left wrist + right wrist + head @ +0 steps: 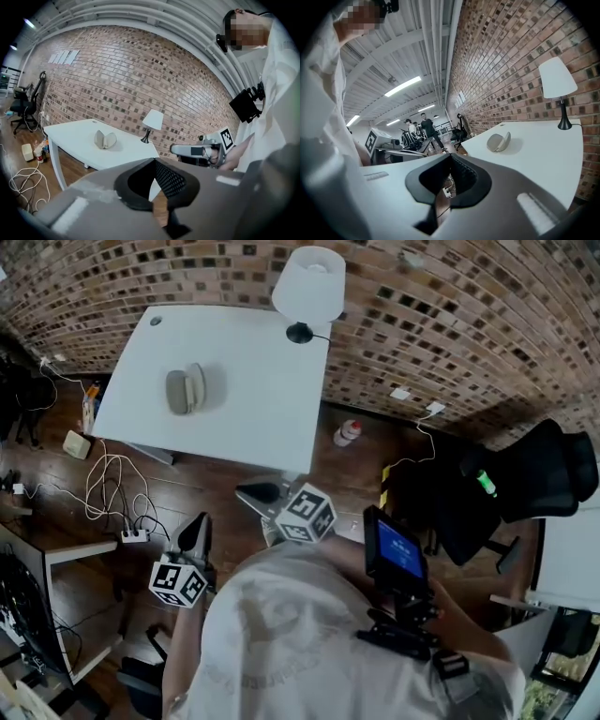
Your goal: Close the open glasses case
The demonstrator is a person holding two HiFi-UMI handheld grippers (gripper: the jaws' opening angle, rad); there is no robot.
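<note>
The open glasses case [186,389], pale grey with both halves spread, lies on the white table [244,418], far ahead of both grippers. It also shows in the left gripper view [105,139] and the right gripper view [499,142]. My left gripper [194,535] hangs over the wooden floor short of the table, its jaws shut and empty [154,161]. My right gripper [258,493] is held beside it near the table's front corner, also shut with nothing in it [450,155]. Neither one touches the case.
A white lamp [309,287] stands at the table's back corner by the brick wall. Cables and a power strip [131,535] lie on the floor at left, with a bottle [347,432] by the wall. A black office chair [544,474] stands at right. People stand far off [425,126].
</note>
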